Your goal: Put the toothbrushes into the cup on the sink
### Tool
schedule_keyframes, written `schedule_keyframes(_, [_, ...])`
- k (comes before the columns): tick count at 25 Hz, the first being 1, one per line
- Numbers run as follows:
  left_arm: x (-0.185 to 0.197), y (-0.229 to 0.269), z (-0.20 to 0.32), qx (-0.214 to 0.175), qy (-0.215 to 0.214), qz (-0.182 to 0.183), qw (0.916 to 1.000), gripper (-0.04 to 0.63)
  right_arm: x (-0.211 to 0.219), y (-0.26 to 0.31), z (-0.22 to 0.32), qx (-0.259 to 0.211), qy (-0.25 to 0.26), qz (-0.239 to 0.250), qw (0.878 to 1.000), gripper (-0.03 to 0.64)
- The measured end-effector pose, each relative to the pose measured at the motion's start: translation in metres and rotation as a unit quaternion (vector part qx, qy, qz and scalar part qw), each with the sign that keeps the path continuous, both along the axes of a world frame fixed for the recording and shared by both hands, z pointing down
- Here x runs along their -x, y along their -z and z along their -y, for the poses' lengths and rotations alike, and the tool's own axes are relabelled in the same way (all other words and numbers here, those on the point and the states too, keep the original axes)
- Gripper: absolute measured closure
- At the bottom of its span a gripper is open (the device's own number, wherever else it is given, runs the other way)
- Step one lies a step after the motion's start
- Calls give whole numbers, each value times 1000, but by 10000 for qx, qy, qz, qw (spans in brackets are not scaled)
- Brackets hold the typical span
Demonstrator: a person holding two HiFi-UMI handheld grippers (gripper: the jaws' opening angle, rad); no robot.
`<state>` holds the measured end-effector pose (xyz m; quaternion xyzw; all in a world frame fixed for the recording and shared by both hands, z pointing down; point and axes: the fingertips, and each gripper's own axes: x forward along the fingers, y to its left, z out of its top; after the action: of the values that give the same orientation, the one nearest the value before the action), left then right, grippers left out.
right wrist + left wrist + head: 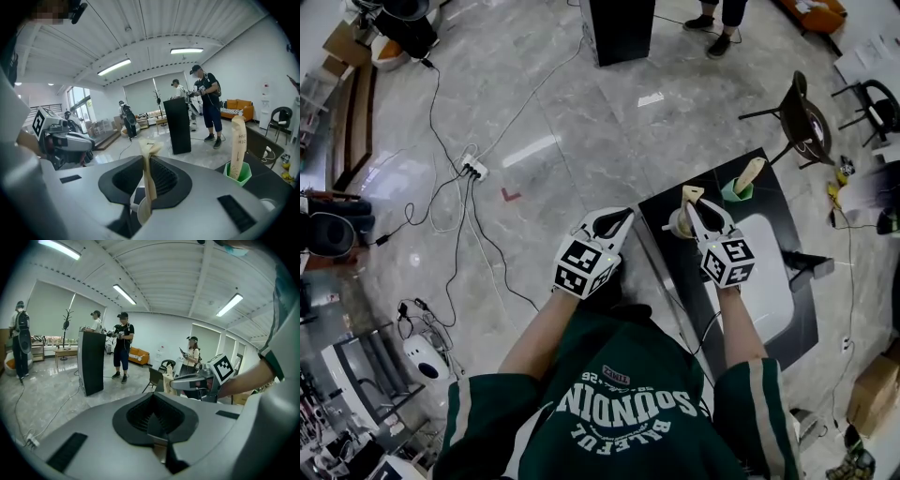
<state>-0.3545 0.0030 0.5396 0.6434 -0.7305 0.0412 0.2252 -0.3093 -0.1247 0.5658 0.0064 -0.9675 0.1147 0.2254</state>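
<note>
Cream paper-wrapped toothbrush (149, 185) stands upright, long axis vertical, pinched between the narrow jaws of your right gripper (699, 212). Green cup (238, 173) lies ahead and to the right of that gripper, near but apart, on the black tabletop (661, 217) beside the sink (772, 274). It already carries a second toothbrush (238, 138). Your left gripper (612, 222) is closed on nothing and sits farther from the cup.
</note>
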Motion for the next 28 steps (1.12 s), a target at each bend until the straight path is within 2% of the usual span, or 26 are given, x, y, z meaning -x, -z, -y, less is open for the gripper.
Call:
schedule_keyframes(8, [-1,3,1,-30,-124,3,9999,584,-5,-8,-4,212,-157,-138,9996,540])
schedule_keyframes(12, [-4,8,2,-62,-192,27,9998,584,-9,-7,-8,151,-190,-233,9994,500])
schedule_keyframes(20, [-24,15,10,-120,-406,100,9991,584,-36,8,-9,79,-473,-39,9988,492])
schedule_keyframes(28, [-69,26,32,-169,-891,177,9957,584,-94,24,6,-155,-1224,-17,9924,561])
